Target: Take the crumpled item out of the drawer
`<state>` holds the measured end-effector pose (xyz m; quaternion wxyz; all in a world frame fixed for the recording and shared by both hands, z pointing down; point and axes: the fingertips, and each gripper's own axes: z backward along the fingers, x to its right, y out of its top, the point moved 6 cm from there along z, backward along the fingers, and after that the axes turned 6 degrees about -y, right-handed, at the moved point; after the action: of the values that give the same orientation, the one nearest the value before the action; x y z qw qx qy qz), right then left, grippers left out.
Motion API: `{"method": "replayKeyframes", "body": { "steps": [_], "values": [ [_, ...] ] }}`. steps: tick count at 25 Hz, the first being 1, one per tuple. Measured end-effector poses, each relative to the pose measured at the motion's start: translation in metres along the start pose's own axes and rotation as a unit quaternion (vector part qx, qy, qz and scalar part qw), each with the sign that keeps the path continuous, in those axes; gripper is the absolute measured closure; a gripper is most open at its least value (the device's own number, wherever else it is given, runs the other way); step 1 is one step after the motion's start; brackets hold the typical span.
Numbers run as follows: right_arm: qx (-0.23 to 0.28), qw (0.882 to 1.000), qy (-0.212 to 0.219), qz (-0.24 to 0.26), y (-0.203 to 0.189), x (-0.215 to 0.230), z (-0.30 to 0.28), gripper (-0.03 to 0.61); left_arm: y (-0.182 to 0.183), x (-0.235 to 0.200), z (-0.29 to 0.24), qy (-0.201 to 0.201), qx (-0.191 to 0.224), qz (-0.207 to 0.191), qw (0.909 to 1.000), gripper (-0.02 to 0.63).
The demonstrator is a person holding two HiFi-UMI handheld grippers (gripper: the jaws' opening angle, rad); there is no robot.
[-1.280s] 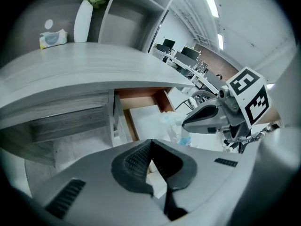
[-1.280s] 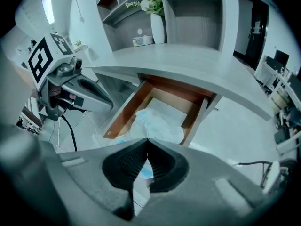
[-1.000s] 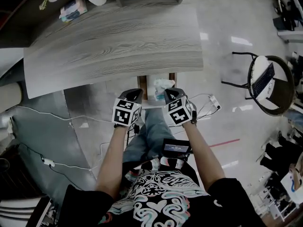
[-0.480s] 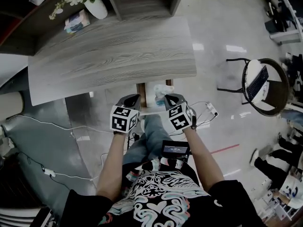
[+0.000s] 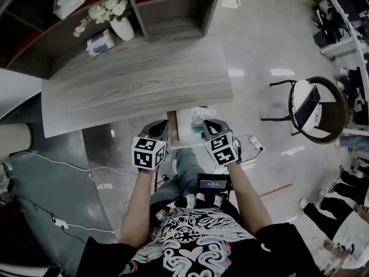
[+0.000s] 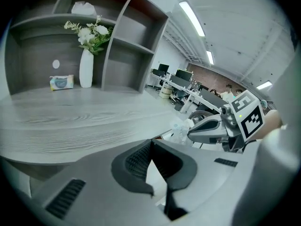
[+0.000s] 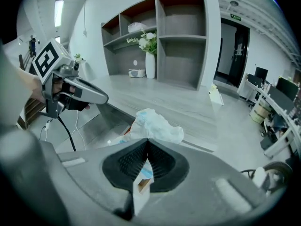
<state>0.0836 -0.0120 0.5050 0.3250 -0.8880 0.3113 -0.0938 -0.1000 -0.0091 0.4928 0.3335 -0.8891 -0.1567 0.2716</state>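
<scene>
A crumpled white item (image 5: 199,115) lies in the open drawer (image 5: 183,133) that sticks out under the grey desk's front edge. My left gripper (image 5: 163,126) is at the drawer's left front corner and my right gripper (image 5: 206,124) at its right front corner, both shut. In the right gripper view the crumpled item (image 7: 157,125) bulges just beyond the shut right gripper (image 7: 147,141); a strip of white drawer panel (image 7: 140,185) shows in the gap below the tips. The left gripper view has the left gripper (image 6: 150,143) shut, with the item (image 6: 181,128) to its right.
The grey wood desk (image 5: 138,85) spans the top, with a white vase of flowers (image 5: 121,25) and a tissue pack (image 5: 99,41) by the shelf unit. A round chair (image 5: 314,108) stands to the right. Cables (image 5: 69,166) run over the floor at left.
The desk and drawer have slid lower and further from the frame top as the head view shifted. Both grippers stay at the drawer's front corners; the drawer is out the same amount.
</scene>
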Motion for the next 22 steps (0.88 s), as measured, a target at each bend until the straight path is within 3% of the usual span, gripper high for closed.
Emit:
{"method": "replayKeyframes", "body": {
  "steps": [22],
  "values": [
    [0.113, 0.991, -0.067, -0.014, 0.026, -0.013, 0.091, 0.571, 0.042, 0.04, 0.076, 0.015, 0.107, -0.045, 0.9931, 0.612]
  ]
}}
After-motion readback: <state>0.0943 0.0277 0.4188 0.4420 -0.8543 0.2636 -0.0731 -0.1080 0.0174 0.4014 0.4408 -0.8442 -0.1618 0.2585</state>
